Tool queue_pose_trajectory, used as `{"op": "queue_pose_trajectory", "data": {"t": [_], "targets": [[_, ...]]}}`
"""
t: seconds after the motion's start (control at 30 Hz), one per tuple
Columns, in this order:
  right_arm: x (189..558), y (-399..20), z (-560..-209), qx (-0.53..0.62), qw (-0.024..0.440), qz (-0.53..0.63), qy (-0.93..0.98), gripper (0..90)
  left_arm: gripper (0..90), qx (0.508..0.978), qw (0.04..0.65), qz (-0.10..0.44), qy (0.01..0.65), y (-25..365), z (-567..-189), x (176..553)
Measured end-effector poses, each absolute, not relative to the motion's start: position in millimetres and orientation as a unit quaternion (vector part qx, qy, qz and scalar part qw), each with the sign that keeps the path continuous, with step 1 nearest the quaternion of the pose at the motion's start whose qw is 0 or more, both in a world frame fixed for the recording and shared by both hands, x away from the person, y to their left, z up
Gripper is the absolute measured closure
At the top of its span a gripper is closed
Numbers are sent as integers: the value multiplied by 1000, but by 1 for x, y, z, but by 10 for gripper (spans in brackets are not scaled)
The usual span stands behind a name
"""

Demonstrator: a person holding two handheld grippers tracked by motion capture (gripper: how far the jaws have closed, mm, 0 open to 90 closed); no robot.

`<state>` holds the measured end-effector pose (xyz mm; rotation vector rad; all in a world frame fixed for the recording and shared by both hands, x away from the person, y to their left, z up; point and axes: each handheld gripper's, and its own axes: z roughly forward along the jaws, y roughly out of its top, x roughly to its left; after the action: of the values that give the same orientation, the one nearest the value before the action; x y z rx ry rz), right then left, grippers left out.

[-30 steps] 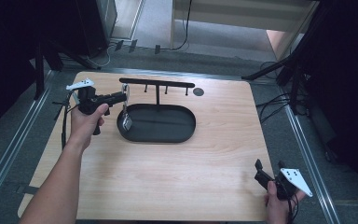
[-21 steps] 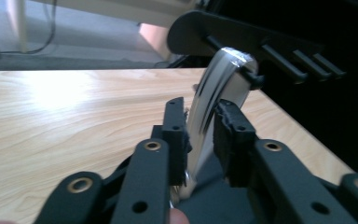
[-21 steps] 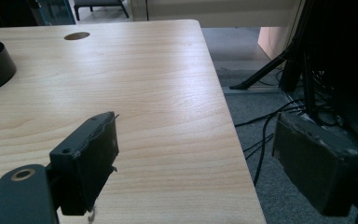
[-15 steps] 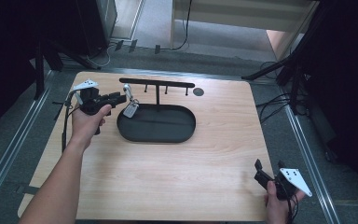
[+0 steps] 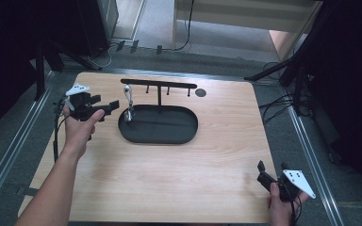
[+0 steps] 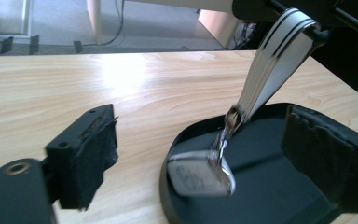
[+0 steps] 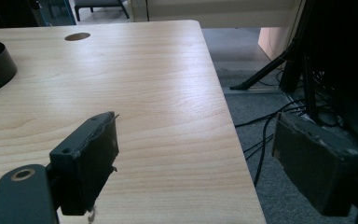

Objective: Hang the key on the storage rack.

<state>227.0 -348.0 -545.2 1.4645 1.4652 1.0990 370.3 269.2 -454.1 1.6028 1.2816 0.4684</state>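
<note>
Spoon hung; both tools empty, jaws apart.
My left gripper (image 6: 200, 158) faces the shiny metal spoon (image 6: 242, 112); a nudge could unhook it from the black T-shaped rack (image 5: 159, 85).

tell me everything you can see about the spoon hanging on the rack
The spoon looks like shiny silver metal, with dark lines along its handle. It hangs bowl down from the left end of the black rack, tilted, its bowl low over the black oval tray. The left claw sits open beside it, not touching.
</note>
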Motion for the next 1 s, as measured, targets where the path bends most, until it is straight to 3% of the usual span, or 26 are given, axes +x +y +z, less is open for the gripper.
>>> {"op": "queue_pose_trajectory", "data": {"t": [0.1,0.5,1.0], "targets": [[227,-348,-545,576,386,433,576,144,0,665,499,194,521,275,-455,359],[227,-347,-545,575,389,430,578,144,0,653,492,222,531,295,-472,318],[227,-346,-545,574,389,427,580,145,0,677,469,259,505,297,-476,276]]}}
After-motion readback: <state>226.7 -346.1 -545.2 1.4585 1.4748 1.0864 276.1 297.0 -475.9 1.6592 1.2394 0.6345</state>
